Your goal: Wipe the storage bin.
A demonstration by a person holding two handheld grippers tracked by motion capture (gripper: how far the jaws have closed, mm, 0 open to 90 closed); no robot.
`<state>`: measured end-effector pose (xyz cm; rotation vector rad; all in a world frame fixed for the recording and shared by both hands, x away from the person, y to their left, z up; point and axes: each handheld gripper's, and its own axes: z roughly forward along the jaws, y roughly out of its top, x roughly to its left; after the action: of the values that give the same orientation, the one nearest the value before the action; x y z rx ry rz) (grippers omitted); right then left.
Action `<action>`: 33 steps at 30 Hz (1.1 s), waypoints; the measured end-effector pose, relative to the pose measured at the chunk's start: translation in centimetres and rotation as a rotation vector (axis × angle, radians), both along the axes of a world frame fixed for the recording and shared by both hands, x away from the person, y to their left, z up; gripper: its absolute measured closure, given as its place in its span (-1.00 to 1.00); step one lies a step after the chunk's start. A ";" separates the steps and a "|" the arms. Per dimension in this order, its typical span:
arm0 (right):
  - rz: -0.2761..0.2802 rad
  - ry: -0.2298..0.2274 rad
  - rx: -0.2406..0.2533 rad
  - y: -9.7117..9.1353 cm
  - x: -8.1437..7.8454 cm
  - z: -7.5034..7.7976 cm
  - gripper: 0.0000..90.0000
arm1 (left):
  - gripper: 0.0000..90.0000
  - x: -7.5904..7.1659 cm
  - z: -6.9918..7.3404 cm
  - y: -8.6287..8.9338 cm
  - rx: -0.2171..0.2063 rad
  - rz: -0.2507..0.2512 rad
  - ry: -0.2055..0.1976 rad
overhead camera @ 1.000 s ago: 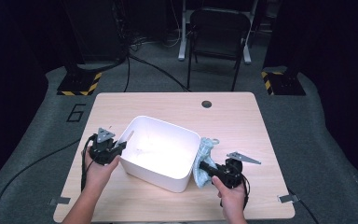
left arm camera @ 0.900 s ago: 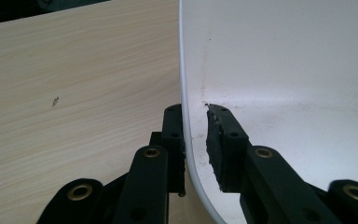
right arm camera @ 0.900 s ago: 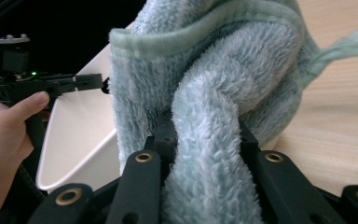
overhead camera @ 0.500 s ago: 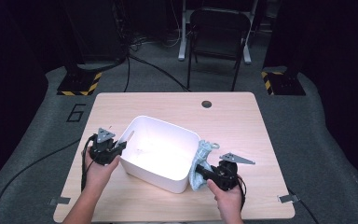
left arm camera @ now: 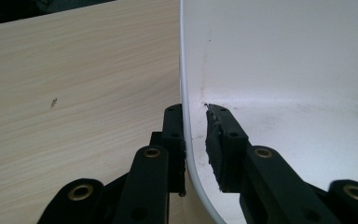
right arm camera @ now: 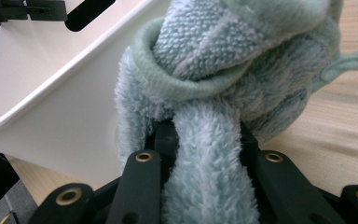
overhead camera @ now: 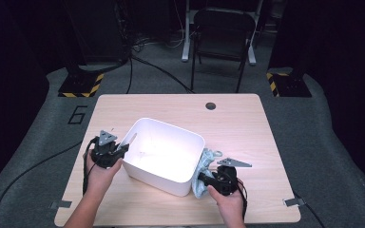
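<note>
**High view: both grippers working at the bin**

High view: white bin point(overhead camera: 164, 154) is sitting mid-table point(overhead camera: 247, 123). Left gripper point(overhead camera: 121, 149) is gripping its left wall. Right gripper point(overhead camera: 203, 177) is clamping a pale blue towel point(overhead camera: 207, 161) just beside the bin's right wall.

Left gripper view: jaws are straddling the bin point(left arm camera: 279, 70) wall, one outside, one inside; outer pad is touching, inner pad is close, contact unclear.

Right gripper view: jaws are clenching a fold of towel point(right arm camera: 223, 84), bunched, resting on table point(right arm camera: 345, 121), touching the bin point(right arm camera: 65, 93).
</note>
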<state>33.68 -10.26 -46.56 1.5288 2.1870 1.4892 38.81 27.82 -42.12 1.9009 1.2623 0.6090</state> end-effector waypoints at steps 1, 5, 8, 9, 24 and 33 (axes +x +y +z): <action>-0.006 0.004 -0.002 0.0 0.0 0.0 0.59 | 0.71 0.0 0.0 0.0 -0.001 0.003 0.000; -0.010 -0.019 -0.045 0.1 0.0 0.1 0.59 | 0.70 0.0 0.0 0.0 0.001 0.001 0.001; -0.019 -0.021 -0.043 0.2 -0.1 -0.1 0.59 | 0.70 0.0 0.0 -0.1 0.001 0.002 0.000; -0.023 -0.020 -0.037 0.2 -0.1 -0.1 0.59 | 0.70 0.0 0.0 -0.1 0.001 0.003 0.000; -0.041 -0.005 -0.065 0.3 0.0 -0.6 0.59 | 0.70 0.0 0.0 -0.1 -0.001 0.005 -0.001; -0.046 0.133 -0.038 0.5 1.0 -4.1 0.60 | 0.69 0.0 0.0 0.1 0.003 0.010 -0.001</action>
<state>34.66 -9.76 -50.70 1.6996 2.2198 1.3622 38.84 27.92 -42.12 1.8977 1.2713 0.6175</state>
